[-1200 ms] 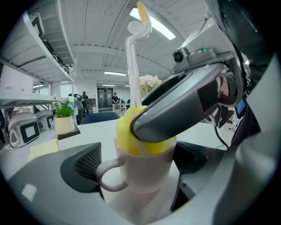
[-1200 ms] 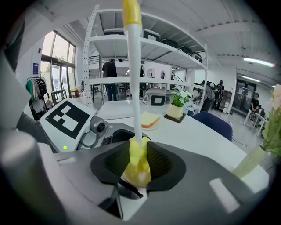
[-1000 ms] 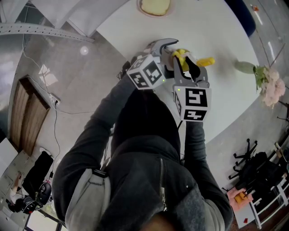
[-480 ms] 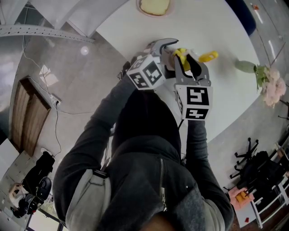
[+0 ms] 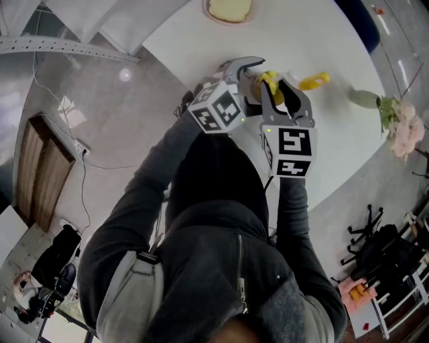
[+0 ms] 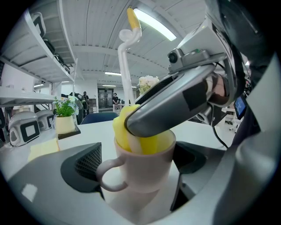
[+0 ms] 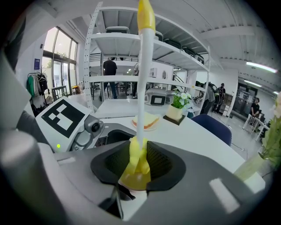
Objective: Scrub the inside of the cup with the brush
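In the left gripper view a pale pink cup (image 6: 142,169) with a handle on its left stands upright between the jaws of my left gripper (image 6: 138,176), which is shut on it. The brush's yellow sponge head (image 6: 147,141) sits inside the cup. Its white handle (image 6: 124,61) rises up. My right gripper (image 7: 138,171) is shut on the brush (image 7: 141,88) low on its handle, just above the sponge. In the head view both grippers meet over the white table (image 5: 315,40), left gripper (image 5: 249,70), right gripper (image 5: 285,94). The cup is mostly hidden there.
A plate with a sandwich (image 5: 230,9) lies at the table's far edge. A green vase with pink flowers (image 5: 395,124) lies at the right. A potted plant (image 7: 178,105) and a blue chair (image 7: 213,125) stand beyond the table.
The brush handle's yellow tip has swung a little to the right and farther away, and my right gripper has shifted slightly right. The left gripper and the cup have stayed in place.
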Demonstrator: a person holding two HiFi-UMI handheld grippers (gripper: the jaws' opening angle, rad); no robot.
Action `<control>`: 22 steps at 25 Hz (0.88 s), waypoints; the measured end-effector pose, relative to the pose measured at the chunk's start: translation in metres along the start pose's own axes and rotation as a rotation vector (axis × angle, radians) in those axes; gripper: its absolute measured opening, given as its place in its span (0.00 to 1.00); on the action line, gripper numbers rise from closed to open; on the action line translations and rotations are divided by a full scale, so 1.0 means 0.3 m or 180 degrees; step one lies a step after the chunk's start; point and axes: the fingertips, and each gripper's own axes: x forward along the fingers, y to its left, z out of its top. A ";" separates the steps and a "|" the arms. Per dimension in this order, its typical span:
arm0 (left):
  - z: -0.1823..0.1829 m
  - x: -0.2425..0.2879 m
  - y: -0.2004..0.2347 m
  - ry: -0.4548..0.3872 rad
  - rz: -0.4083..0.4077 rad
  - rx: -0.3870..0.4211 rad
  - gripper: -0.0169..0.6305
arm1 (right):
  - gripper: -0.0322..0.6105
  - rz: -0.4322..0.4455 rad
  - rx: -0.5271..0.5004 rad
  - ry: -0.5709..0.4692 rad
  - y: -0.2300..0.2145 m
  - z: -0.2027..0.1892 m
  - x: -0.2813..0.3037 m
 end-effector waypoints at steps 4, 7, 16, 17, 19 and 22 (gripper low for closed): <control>-0.002 -0.001 -0.001 0.0019 -0.0004 0.0004 0.82 | 0.23 -0.0014 0.0022 0.0005 -0.008 -0.004 -0.004; -0.003 -0.002 -0.003 0.0020 -0.0006 0.0014 0.81 | 0.23 -0.0029 0.0032 0.0009 -0.013 -0.008 -0.009; -0.003 0.003 -0.007 0.0048 -0.0002 0.0071 0.81 | 0.23 -0.0113 0.0040 0.0028 -0.039 -0.031 -0.029; -0.004 0.003 -0.007 0.0047 -0.0001 0.0074 0.81 | 0.23 -0.0119 0.0033 0.0035 -0.039 -0.033 -0.031; -0.003 0.003 -0.006 0.0045 0.0002 0.0077 0.81 | 0.23 -0.0125 0.0027 0.0046 -0.041 -0.035 -0.038; -0.003 0.004 -0.008 0.0049 0.0004 0.0073 0.81 | 0.23 -0.0138 0.0047 0.0052 -0.047 -0.041 -0.048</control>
